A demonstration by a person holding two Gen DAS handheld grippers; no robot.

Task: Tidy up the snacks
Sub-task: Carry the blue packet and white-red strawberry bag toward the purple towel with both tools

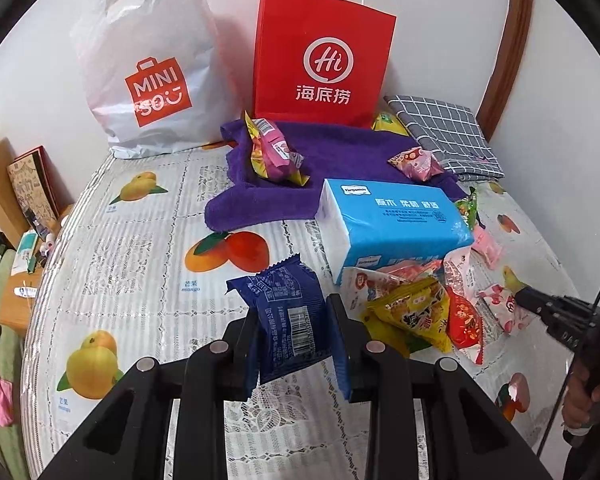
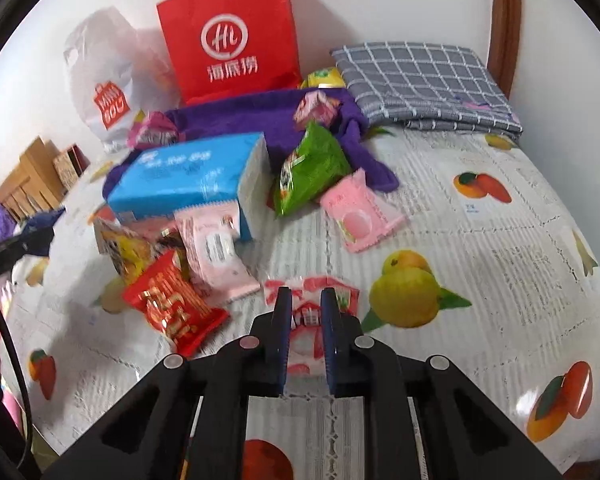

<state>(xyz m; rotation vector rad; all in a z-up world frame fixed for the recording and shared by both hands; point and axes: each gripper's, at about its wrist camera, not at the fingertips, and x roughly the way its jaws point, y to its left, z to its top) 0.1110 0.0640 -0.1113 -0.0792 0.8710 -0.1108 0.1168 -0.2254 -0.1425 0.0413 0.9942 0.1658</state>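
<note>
Fruit-printed cloth (image 1: 140, 280) is covering the table, with a white wall behind.

Nearest, the left gripper (image 1: 296, 340) is clenching a blue packet (image 1: 288, 320), lifted off the cloth, its fingers pinching the lower half while the crimped top is sticking up free. It looks light and crinkly, a puffed foil pouch that is likely giving under pressure; gripping across the flat body as now seems safer than the slick sealed edge.

The right gripper (image 2: 306, 320) is straddling a pink-and-white packet (image 2: 312, 292) lying on the cloth. Its fingers are narrowly parted on either side; whether they are already pressing it, I cannot tell. That wrapper looks thin and slippery, so a hold across its middle would probably be steadier than at the frilled ends.

Just beyond, loose snacks are lying in a heap: a red packet (image 2: 172, 304), a yellow packet (image 1: 412, 312) and a pink packet (image 2: 360, 212), beside a blue tissue pack (image 1: 392, 220). A green packet (image 2: 312, 168) is leaning against a purple towel (image 1: 332, 148).

Farthest, a red bag (image 1: 324, 56) and a white bag (image 1: 148, 64) are standing against the wall, probable destinations.
</note>
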